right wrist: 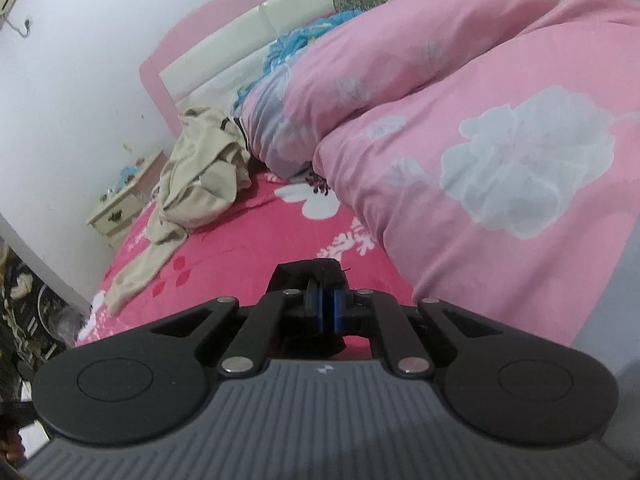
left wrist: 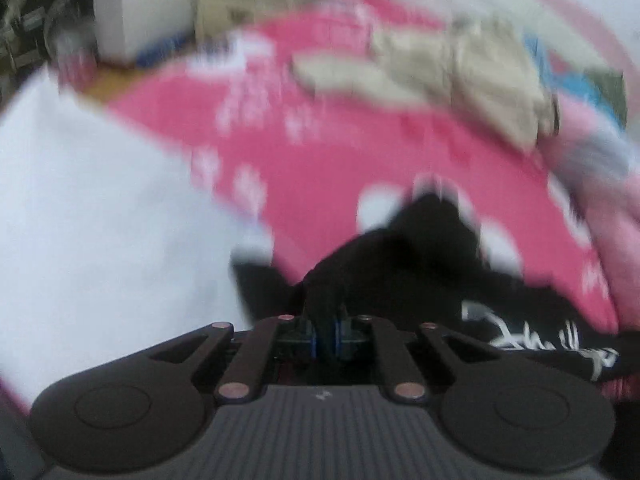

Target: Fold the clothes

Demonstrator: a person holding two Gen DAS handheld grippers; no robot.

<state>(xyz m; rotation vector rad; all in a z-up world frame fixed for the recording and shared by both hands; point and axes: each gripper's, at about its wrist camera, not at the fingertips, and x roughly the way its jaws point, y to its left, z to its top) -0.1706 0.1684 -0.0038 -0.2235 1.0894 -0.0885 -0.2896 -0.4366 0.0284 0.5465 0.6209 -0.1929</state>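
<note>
The bed point(right wrist: 248, 248), under its bright pink flowered sheet, is the working surface, and a big pale pink quilt point(right wrist: 460, 128) heaped along the right side takes up much of it. So the fold is best laid out on the open stretch of sheet, short of the quilt and clear of the beige garment point(right wrist: 200, 176) crumpled near the headboard.

The piece being folded is the black garment point(left wrist: 400, 264) with white lettering. It lies on the sheet directly ahead of the left gripper point(left wrist: 326, 334), whose fingers are pinched together on a raised fold of the black cloth. To do this step well, I would carry that pinched edge across low and taut, so the cloth drapes flat rather than bunching, and keep the lettered panel smooth underneath.

The right gripper point(right wrist: 326, 312) hovers over the sheet with its fingers closed — a black scrap sits at their tips, but I cannot tell whether it is cloth or part of the tool. If it is cloth, a matching corner should travel level with the left one.

The left wrist view is heavily smeared, so the black garment's outline, its sleeves and the lettering cannot be read. Its lower part is cut off behind the gripper body — the right view shows none of its spread.
</note>
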